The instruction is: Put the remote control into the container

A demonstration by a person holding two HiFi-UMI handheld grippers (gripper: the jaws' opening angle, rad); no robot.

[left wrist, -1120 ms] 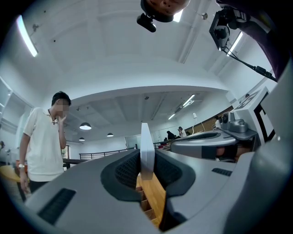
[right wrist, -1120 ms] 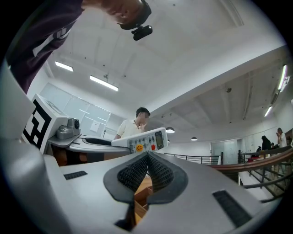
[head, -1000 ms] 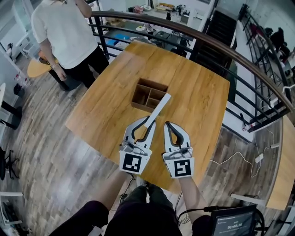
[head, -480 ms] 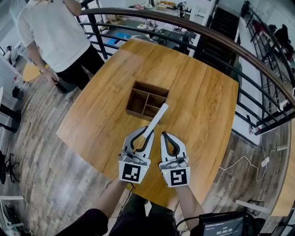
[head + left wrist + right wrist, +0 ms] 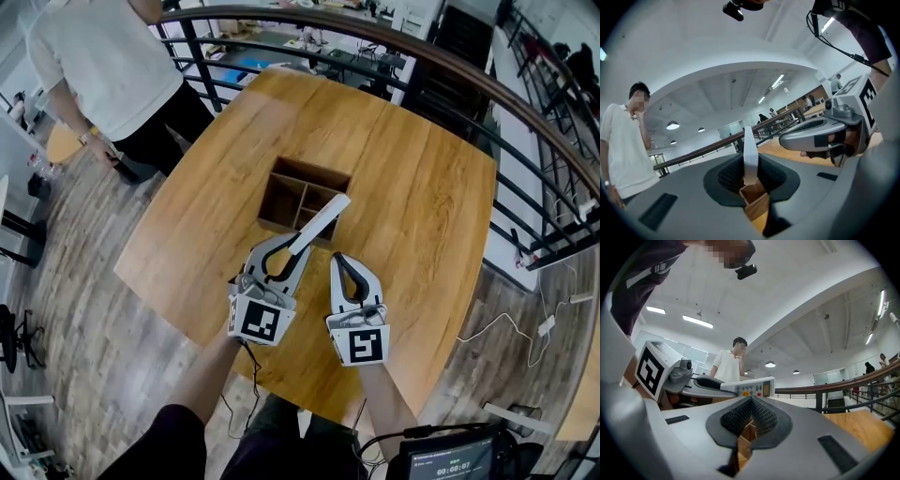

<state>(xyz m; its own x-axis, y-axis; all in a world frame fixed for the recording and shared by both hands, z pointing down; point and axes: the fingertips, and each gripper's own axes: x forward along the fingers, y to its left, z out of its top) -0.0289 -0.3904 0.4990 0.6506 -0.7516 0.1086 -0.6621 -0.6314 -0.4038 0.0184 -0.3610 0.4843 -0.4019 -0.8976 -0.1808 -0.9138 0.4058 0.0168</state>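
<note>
**Remote control (image 5: pixel 323 217) carried nearer the container (image 5: pixel 312 172)**

Both grippers had come forward and lower over the table (image 5: pixel 412 216) since the earlier frames, so the remote control's far end now lay over the right-hand compartments of the container instead of short of its near edge.

The left gripper (image 5: pixel 302 247) was clamped on the remote control's near end. Its pads pressed the two flat faces, with the button face turned to the right. From the jaws the remote control slanted away to the far right, and it looked to be above the container rather than inside it.

The right gripper (image 5: pixel 339 259), just right of the left one, had its jaws together with nothing between them.

The open wooden container sat near the table's middle. A person (image 5: pixel 103 56) stood beyond the far left corner.

The remote control appeared to be a light, rigid bar of smooth plastic. Held by one end, its long free length would likely lever against the pads and could swivel or slip. A hold across the flat faces nearer its middle would probably be steadier, though the end grip left room to lower the far end in first.
</note>
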